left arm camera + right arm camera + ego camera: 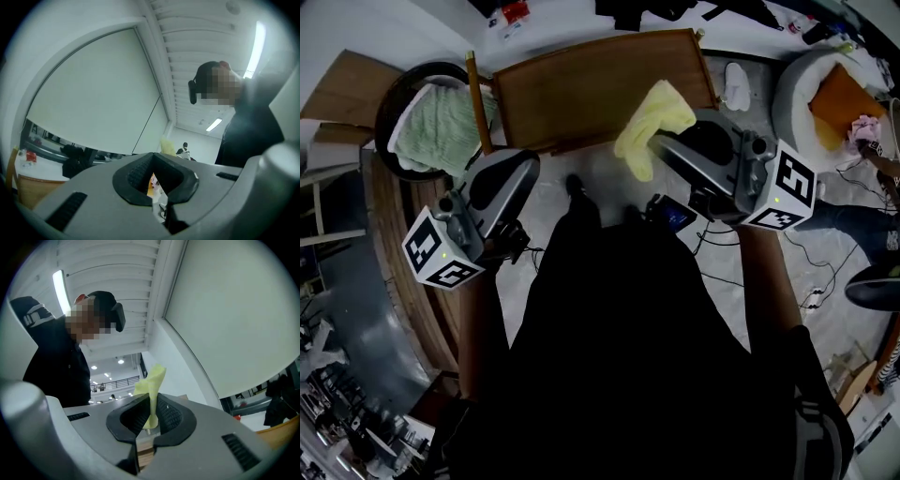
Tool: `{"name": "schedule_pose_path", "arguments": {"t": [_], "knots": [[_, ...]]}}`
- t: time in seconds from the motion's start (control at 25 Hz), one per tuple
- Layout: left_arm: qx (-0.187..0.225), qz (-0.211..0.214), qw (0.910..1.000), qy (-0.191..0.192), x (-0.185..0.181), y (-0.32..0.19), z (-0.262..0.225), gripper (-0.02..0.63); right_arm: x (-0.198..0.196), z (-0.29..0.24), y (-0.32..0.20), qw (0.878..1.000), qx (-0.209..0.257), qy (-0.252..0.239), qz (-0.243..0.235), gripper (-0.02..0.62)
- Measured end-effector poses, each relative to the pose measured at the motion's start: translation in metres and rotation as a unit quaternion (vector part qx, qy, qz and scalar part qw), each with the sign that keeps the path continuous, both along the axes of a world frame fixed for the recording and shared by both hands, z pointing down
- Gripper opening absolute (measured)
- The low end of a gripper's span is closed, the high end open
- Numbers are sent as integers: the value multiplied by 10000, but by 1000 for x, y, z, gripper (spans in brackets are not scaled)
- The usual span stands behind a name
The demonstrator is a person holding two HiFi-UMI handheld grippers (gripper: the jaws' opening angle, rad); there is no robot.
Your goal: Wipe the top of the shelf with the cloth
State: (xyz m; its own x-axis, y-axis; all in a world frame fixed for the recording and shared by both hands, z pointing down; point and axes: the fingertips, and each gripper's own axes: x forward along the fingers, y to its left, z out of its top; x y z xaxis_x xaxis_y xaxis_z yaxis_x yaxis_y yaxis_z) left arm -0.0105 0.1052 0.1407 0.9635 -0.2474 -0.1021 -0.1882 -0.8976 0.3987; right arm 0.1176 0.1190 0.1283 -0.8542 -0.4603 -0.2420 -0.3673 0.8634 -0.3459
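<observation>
The brown wooden shelf top (pixel 581 84) lies in front of me in the head view. A yellow cloth (pixel 652 122) hangs over its near right edge, pinched in my right gripper (pixel 659 142). In the right gripper view the right gripper (pixel 151 416) is shut on the cloth (pixel 151 383), which sticks up between the ribbed pads. My left gripper (pixel 528 164) is held near the shelf's near left corner and carries nothing. Seen in its own view, the left gripper (pixel 152 180) has its jaws together with nothing between them. Both gripper cameras look up at the ceiling.
A dark round basket (pixel 389 103) with a green towel (pixel 441 131) stands left of the shelf. A white round seat (pixel 797 80) with an orange cushion (pixel 839 98) is at the right. Cables (pixel 722 253) trail over the floor. My dark clothing fills the lower middle.
</observation>
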Motion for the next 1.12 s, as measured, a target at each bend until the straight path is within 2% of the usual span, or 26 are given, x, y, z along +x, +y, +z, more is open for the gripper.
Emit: {"name": "schedule_pose_path", "arguments": {"t": [0.2, 0.36, 0.52, 0.72, 0.92, 1.12], "knots": [[310, 199, 9971, -666, 27, 53, 5, 12, 11, 11, 44, 9999, 38, -134, -29, 46], [402, 295, 9961, -724, 35, 61, -3, 12, 10, 11, 49, 9997, 231, 95, -41, 45], [561, 385, 9946, -779, 25, 69, -5, 12, -4, 10, 61, 9985, 384, 374, 61, 44], [994, 446, 9904, -852, 10, 91, -14, 14, -26, 9, 91, 9985, 300, 403, 232, 44], [1094, 599, 9898, -690, -32, 120, -14, 14, -80, 10, 118, 9982, 168, 481, 319, 44], [1022, 399, 9929, -468, -114, 149, -3, 14, -164, 14, 134, 9974, 43, 720, 85, 45]]}}
